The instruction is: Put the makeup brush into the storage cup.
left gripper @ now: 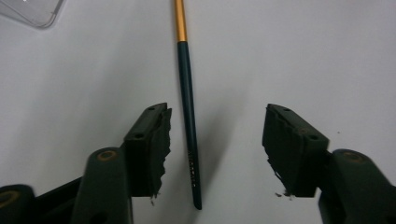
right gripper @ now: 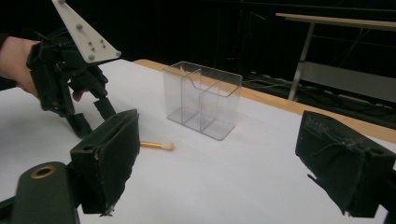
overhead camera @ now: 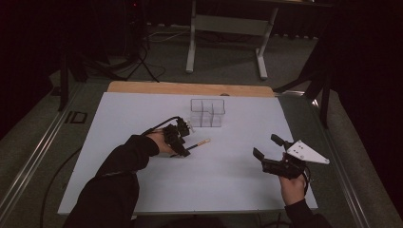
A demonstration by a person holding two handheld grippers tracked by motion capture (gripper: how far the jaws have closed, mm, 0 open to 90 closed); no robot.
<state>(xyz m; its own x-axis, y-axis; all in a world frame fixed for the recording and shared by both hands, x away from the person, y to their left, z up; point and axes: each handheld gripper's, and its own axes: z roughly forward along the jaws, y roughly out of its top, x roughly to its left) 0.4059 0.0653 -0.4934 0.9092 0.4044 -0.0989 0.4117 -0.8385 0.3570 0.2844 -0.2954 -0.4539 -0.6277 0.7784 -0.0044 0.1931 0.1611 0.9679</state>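
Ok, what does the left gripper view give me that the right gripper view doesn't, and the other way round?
Left gripper view: the brush's dark green handle lying between the left gripper's open black jaws, neither pad touching it.

Right gripper view: the brush's pale bristle tip, the whole clear plastic divided organizer box standing upright, and the right gripper's wide-open jaws holding nothing.

Both: the brush's gold ferrule and the white tabletop.

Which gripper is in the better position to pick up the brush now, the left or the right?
Left. The left gripper already straddles the brush handle with open jaws, while the right gripper hovers apart from it, open.
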